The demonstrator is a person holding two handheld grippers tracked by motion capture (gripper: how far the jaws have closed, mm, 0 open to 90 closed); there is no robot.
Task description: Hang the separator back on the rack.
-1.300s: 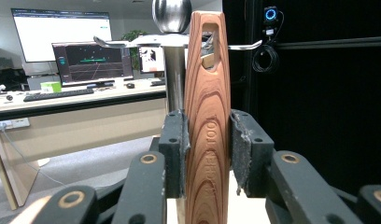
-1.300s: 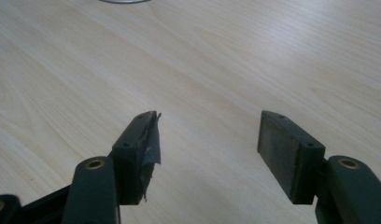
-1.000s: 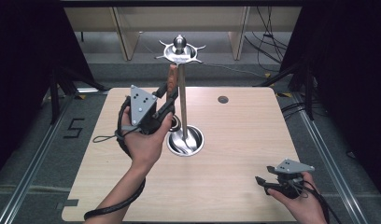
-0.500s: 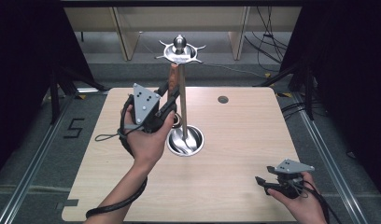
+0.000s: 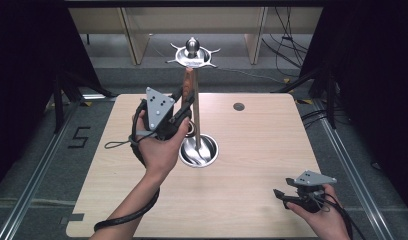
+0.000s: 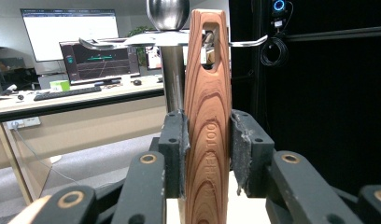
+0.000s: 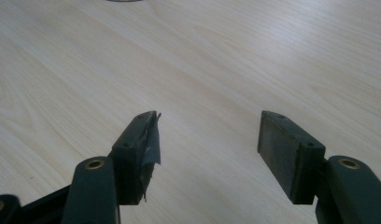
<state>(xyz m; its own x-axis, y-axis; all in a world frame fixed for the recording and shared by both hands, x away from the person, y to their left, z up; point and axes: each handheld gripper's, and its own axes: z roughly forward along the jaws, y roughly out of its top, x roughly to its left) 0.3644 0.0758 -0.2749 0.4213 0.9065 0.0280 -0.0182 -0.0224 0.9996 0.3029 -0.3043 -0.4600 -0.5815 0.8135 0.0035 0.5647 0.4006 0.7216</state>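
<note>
We hold a wooden handle [image 6: 207, 116] upright in the left gripper [image 5: 178, 116], pads pinching its sides, its slotted top right at a hook [image 6: 247, 43] of the steel rack [image 5: 196, 107]. If we tilt or miss, the slot can slip past the hook and the handle drop into the rack's base [image 5: 198, 150]. The right gripper [image 7: 207, 140] rests spread and empty over the table [image 5: 272, 150], too far off to catch it.

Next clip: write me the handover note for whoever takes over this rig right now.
Left tongs: shut on the wooden handle, held upright beside the metal stand, hanging hole up near the hook ring.
Right tongs: open, nothing between them, low over the table at its near right corner.
Done: utensil gripped and raised to the hooks.
Left: the handle's hole looks not yet on a hook; hang it, then release. More utensils sit in the stand's base.
</note>
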